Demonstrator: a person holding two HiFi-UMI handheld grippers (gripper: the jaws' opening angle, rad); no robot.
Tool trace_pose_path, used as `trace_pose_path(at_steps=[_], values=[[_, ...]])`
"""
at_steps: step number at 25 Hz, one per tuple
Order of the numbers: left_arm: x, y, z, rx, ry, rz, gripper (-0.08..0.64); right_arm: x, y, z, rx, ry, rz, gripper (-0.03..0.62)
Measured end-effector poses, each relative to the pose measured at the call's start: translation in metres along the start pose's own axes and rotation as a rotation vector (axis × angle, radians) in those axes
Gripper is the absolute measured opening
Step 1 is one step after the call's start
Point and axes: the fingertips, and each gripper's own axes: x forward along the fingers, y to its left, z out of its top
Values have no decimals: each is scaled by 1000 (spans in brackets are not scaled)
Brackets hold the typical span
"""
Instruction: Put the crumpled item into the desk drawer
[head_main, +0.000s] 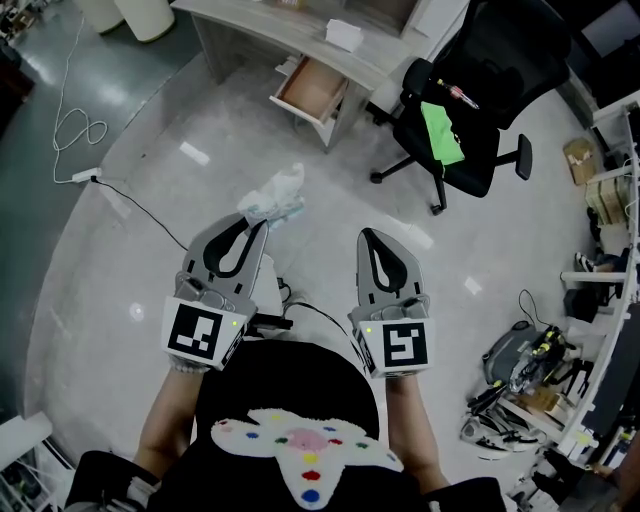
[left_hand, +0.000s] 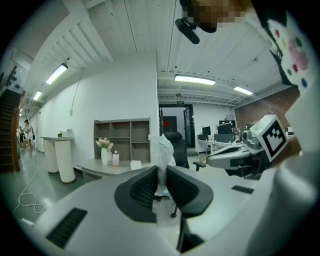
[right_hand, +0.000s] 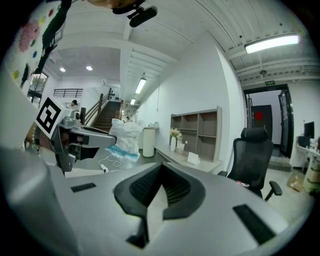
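Grey jaws of the left gripper (head_main: 256, 224) are clamped on the crumpled white item (head_main: 276, 194), held above the floor (head_main: 150, 200). The right gripper (head_main: 367, 236) beside it has its jaws together, empty. Each carries a black-and-white square marker (head_main: 198, 332). Farther ahead, the drawer (head_main: 312, 90) of the desk (head_main: 300, 35) stands open near a black chair (head_main: 480, 80).

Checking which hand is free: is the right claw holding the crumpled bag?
No, the right claw is shut on nothing; the crumpled bag is pinched in the left claw.
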Motion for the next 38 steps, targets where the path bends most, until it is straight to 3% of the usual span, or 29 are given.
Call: trace_pose_path(at_steps=[14,38], values=[[40,20,1,3,1,-34,63,33,-10,3,5,-1,-15,5],[186,169,39,-16,-51,-123,63,217,-54,59,-14,37,-111,5]])
